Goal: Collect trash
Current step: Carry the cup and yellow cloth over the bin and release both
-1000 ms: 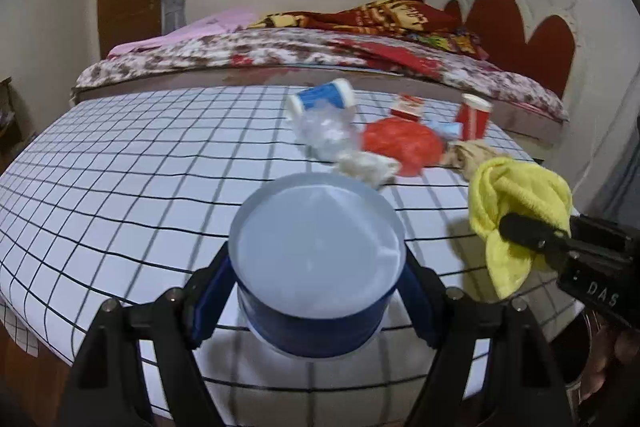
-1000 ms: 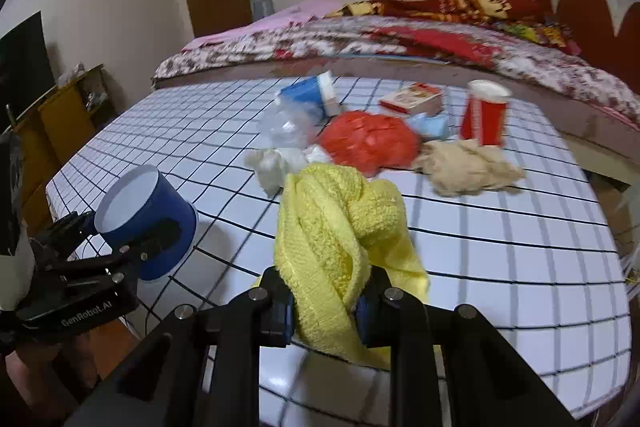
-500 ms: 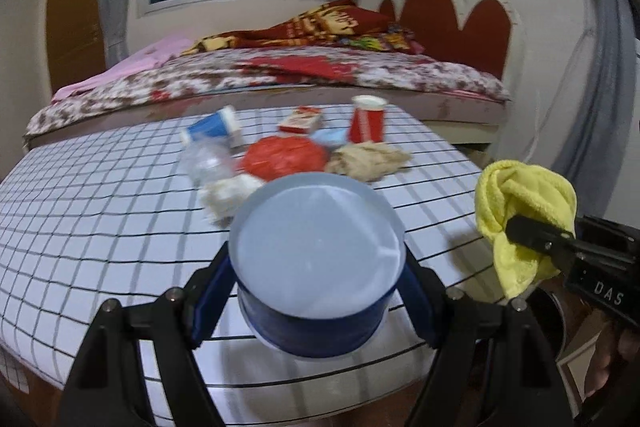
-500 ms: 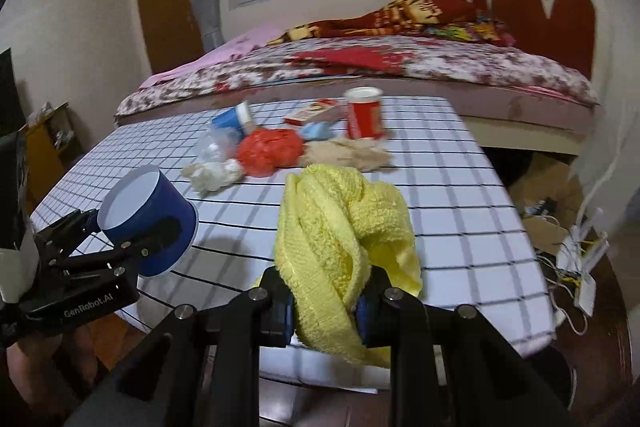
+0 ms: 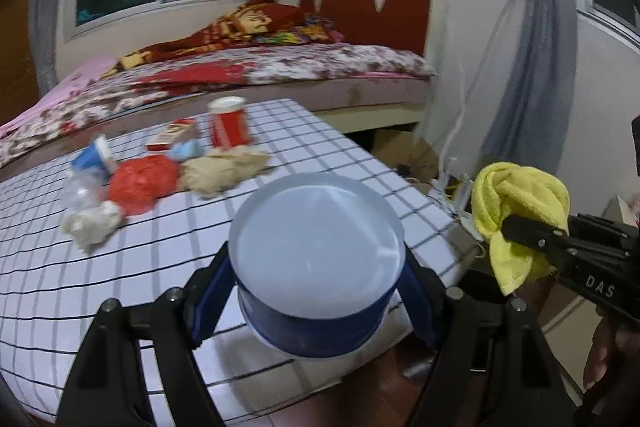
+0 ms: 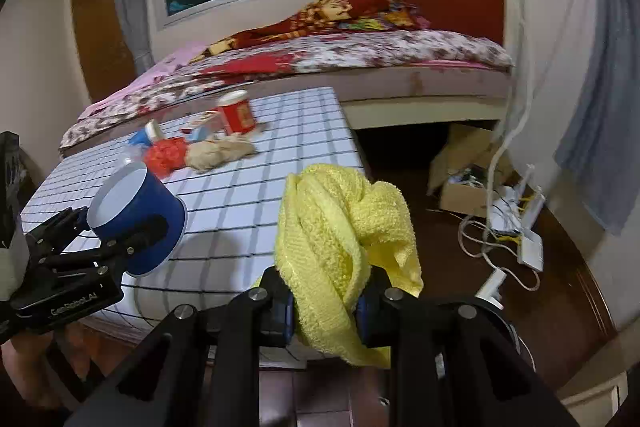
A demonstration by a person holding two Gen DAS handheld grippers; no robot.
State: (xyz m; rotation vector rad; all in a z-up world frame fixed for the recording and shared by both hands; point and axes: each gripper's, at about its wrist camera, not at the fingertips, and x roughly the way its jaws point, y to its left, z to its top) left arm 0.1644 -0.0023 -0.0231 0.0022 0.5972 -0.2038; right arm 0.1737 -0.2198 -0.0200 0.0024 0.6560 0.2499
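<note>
Clearly the bed (image 5: 280, 67) is only backdrop; the desk (image 5: 120, 267) bears what is left to collect: a red cup (image 5: 228, 123), a tan wad (image 5: 224, 171), a red bag (image 5: 142, 183) and smaller scraps, bunched at its far side. The left tongs (image 5: 316, 267) are clamped on a blue cup (image 5: 316, 255), mouth forward, likely to catch trash. The right tongs (image 6: 324, 303) are pinched together on a yellow cloth (image 6: 340, 239), held beyond the desk's edge over the floor, probably for wiping.
</note>
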